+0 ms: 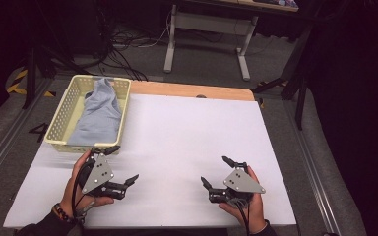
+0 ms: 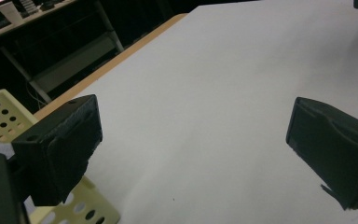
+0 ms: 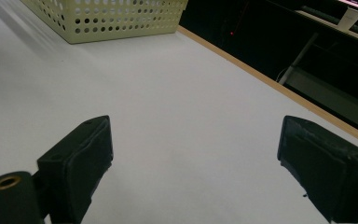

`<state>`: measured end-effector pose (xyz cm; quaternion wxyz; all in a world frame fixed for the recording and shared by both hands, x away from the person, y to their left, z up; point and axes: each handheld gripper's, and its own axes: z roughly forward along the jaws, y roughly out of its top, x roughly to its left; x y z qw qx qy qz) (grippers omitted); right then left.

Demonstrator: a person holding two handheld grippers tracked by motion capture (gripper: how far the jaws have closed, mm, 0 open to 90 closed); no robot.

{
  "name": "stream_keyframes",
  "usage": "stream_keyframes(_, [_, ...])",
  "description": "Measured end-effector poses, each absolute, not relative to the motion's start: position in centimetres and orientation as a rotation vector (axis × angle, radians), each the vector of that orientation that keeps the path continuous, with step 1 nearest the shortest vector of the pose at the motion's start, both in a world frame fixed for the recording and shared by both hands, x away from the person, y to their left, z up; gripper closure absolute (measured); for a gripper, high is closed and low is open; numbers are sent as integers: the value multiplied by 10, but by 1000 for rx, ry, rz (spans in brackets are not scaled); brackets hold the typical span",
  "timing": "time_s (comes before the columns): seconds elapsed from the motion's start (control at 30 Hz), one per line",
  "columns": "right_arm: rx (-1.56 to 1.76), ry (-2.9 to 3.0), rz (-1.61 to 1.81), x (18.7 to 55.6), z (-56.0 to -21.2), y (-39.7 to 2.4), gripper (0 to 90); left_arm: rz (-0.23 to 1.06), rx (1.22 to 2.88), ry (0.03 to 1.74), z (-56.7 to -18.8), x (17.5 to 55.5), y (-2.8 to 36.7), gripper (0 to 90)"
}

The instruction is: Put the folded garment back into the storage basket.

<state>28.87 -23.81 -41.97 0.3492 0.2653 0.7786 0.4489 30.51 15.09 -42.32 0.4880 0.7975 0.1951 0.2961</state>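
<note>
Start of the reach: both jaws wide, left hand-held gripper (image 1: 119,163) lower left, right hand-held gripper (image 1: 220,171) lower right. Next, probably lifting the blue cloth (image 1: 97,112) from the basket (image 1: 65,109), upper left.

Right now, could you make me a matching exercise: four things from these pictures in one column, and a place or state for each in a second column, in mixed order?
Things:
1. basket
2. blue cloth
3. left gripper
4. right gripper

Places or states:
A. lies inside the basket
B. open, near the basket's front corner
C. stands at the table's far left
D. open, over the white sheet at the near right

Pairs: 1-C, 2-A, 3-B, 4-D
</note>
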Motion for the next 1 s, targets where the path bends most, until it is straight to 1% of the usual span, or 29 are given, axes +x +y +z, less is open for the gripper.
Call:
stream_keyframes(0.17, [701,2023,1154,286,-425,-242,110,742,1964,502,-435,301,156,47])
stream_keyframes(0.3, [708,2027,1146,284,-429,-244,108,727,1998,515,-445,298,160,54])
stream_keyframes(0.47, [687,2034,1127,283,-431,-243,105,704,1996,533,-453,291,164,57])
stream_keyframes(0.73, [693,2032,1143,282,-434,-242,101,673,1987,537,-455,285,166,56])
stream_keyframes(0.8, [696,2028,1140,281,-433,-241,101,648,1976,542,-455,286,167,56])
stream_keyframes(1.0, [702,2024,1144,282,-433,-242,101,651,1979,539,-454,286,168,57])
